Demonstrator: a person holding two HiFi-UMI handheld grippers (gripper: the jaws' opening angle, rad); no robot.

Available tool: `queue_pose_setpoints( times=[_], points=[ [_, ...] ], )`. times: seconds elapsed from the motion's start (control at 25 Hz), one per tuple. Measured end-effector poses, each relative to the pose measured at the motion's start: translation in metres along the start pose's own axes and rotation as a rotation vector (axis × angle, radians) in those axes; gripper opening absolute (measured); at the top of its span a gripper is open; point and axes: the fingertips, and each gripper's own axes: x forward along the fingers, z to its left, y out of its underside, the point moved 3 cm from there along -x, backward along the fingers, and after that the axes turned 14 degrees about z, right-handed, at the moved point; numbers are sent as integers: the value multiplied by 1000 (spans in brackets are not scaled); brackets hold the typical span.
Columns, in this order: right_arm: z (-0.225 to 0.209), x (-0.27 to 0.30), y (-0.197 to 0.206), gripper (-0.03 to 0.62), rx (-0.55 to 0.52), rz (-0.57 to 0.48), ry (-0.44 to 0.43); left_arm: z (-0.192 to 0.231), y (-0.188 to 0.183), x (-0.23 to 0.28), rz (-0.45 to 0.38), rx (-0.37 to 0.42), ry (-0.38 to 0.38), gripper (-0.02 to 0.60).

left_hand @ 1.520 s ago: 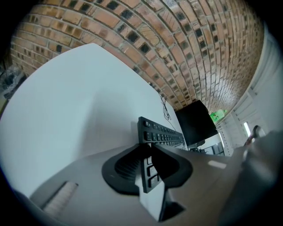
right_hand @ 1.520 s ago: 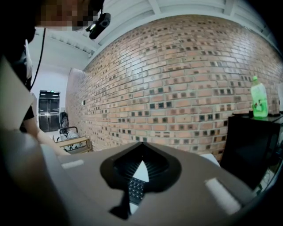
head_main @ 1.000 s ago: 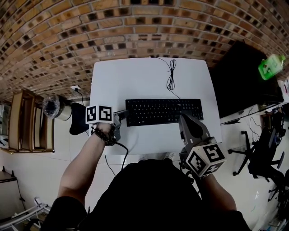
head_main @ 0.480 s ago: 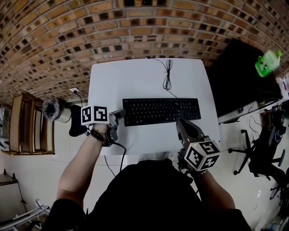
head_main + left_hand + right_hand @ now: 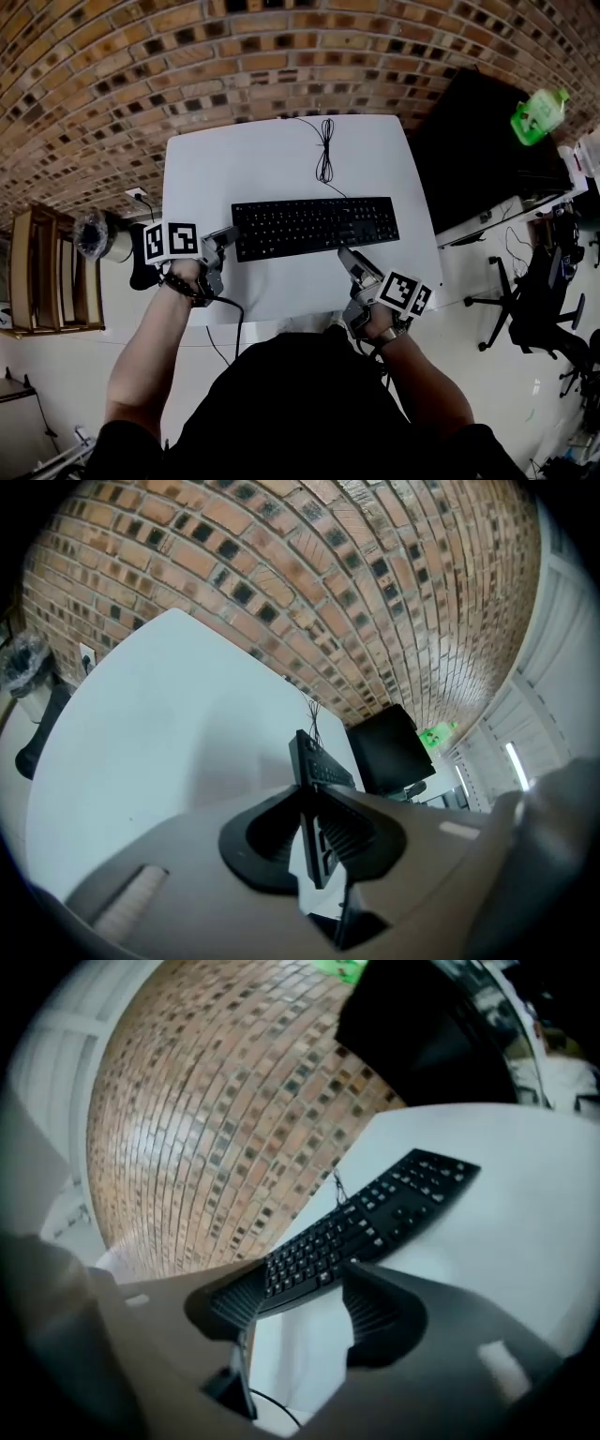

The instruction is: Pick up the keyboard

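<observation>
The keyboard (image 5: 315,227) lies flat across the middle of the white table (image 5: 281,155), its cable (image 5: 325,150) running off toward the brick wall, and my left gripper (image 5: 228,241) pinches its left end just as it did a second ago: in the left gripper view the thin edge of the board sits pressed between the two pads. What has changed is on the other side. A second ago my right gripper (image 5: 347,257) hung higher above the table's near edge with its jaws pressed together; now it has dropped toward the tabletop, rolled over, and its jaws are opening. The right gripper view shows them spread with only bare table between the pads, the keyboard's front edge lying just beyond the tips and slanting across the view. So I judge that one end is secured and the other is being prepared, with nothing held on the right yet. To lift the board level I probably need to push the right gripper forward until the near edge of the keyboard's right half sits between the pads, then close. Lifting with the left grip alone could tip or twist the board.
</observation>
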Motion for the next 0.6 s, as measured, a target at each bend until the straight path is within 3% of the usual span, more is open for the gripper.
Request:
queue_pose_setpoints(
  times=[0.16, 0.24, 0.6],
  points=[
    [-36, 14, 3, 315, 171, -38, -74, -3, -1, 0, -2, 8, 0, 67],
    [-48, 20, 2, 318, 231, -58, -104, -4, 0, 0, 1, 7, 2, 67],
    [-74, 49, -8, 318, 331, -107, -192, -11, 1, 0, 3, 1, 9, 66]
  ],
)
